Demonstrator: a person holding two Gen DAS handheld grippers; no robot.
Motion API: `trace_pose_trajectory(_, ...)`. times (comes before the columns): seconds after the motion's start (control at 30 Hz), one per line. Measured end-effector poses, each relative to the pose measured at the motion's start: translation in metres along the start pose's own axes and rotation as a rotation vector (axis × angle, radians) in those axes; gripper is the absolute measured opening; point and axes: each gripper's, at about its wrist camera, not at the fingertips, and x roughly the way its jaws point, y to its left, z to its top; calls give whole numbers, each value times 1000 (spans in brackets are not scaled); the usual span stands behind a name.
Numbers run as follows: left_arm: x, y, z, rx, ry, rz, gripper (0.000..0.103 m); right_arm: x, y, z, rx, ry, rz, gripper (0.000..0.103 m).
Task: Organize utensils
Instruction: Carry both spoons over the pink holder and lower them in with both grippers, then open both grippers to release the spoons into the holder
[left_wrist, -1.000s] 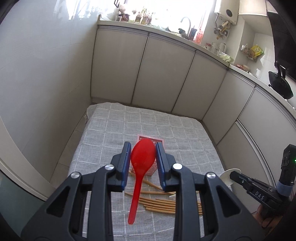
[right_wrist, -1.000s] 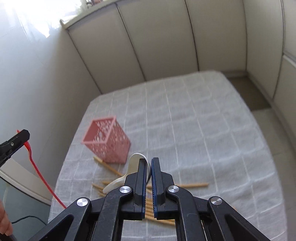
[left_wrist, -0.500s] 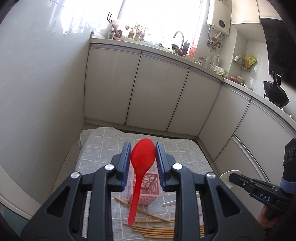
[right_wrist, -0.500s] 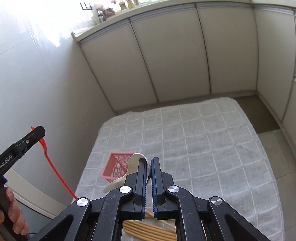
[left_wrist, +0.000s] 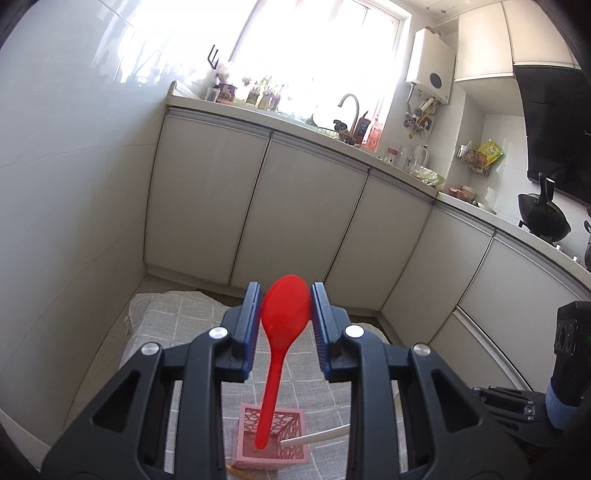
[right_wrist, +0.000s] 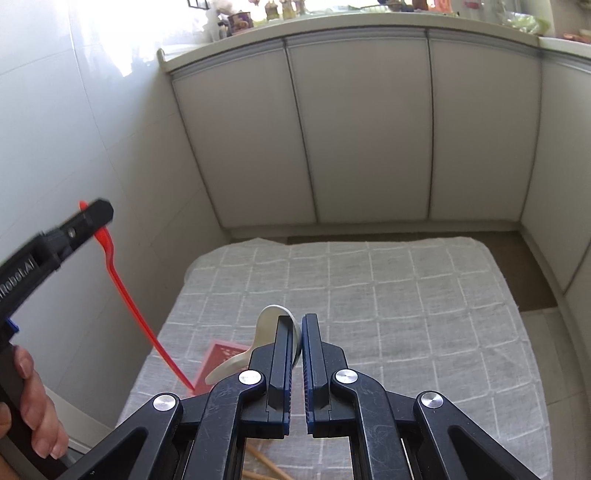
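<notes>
A checked grey cloth (right_wrist: 388, 302) covers the surface, and near its left edge stands the pink lattice holder (left_wrist: 271, 439), open side up to take utensils handle-first. The left gripper (left_wrist: 284, 314) has its fingers clamped on the bowl of the red spoon (left_wrist: 279, 339), so the handle hangs down with its tip just over or inside the holder's mouth; which, I cannot tell. The right gripper (right_wrist: 297, 343) grips the white spoon (right_wrist: 258, 339) by its bowl, held close by, probably to go in next.
</notes>
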Motion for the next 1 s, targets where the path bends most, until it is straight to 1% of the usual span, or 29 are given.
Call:
trace_pose_trajectory(0.17,27,-3,-13,34,47,-12,29,21,0,-4,-23,23,-27,4)
trace_pose_trajectory(0.3,49,-2,-27,85,117,4,29,38,0,-7,-37,50,-28,4)
trace_pose_trajectory(0.47,67,5,-36,95,192,-1,29,57,4,-10,-57,95,-19,5)
trace_pose_trajectory(0.53,72,6,-38,94,221,-11,29,64,7,-11,-65,116,-5,7)
trace_pose_trajectory(0.6,72,7,-38,80,235,-6,29,66,7,-12,-51,129,38,9)
trace_pose_trajectory(0.63,71,7,-38,68,239,-12,30,66,6,-13,-38,135,54,11)
trace_pose_trajectory(0.67,70,9,-37,58,241,-13,30,65,4,-13,-25,139,67,17)
trace_pose_trajectory(0.7,68,10,-37,51,244,-11,33,63,3,-13,-15,137,74,22)
trace_pose_trajectory(0.73,67,9,-36,45,246,-17,39,61,2,-13,-7,134,78,23)
trace_pose_trajectory(0.8,63,9,-34,43,245,-15,44,57,-1,-13,15,130,96,26)
trace_pose_trajectory(0.9,58,7,-32,44,247,-13,47,49,-6,-10,40,123,109,31)
trace_pose_trajectory(0.93,55,7,-31,43,248,-11,49,45,-8,-10,44,121,106,32)
trace_pose_trajectory(1.0,48,7,-30,43,252,0,55,41,-9,-10,49,119,101,38)
